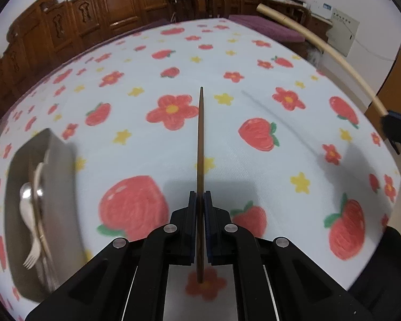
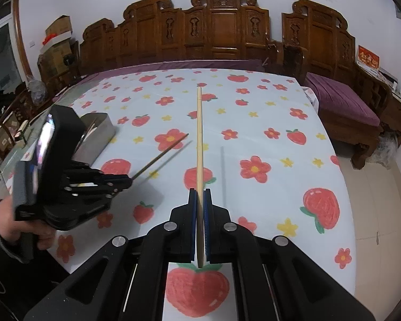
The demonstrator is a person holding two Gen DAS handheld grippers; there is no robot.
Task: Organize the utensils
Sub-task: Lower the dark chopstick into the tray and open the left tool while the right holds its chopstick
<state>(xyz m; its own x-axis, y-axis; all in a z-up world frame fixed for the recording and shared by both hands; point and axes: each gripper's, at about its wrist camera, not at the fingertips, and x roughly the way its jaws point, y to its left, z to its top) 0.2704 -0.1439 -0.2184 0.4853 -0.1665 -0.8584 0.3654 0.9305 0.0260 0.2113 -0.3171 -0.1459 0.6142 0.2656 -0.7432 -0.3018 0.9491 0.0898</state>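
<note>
We see our right hand-held gripper (image 2: pixel 199 195) clamped on a long pale wooden chopstick (image 2: pixel 199 144) that runs straight ahead above the bench's white cloth printed with red strawberries and flowers (image 2: pixel 267 144). At left, a person's hand (image 2: pixel 26 224) in a grey sleeve holds our left hand-held gripper (image 2: pixel 129 179), closed on a thin dark brown chopstick (image 2: pixel 163 155) slanting up to the right. Behind it sits a rectangular grey metal tray (image 2: pixel 99 136). A carved dark wooden sofa with purple cushions (image 2: pixel 227 32) lines the far wall.
</note>
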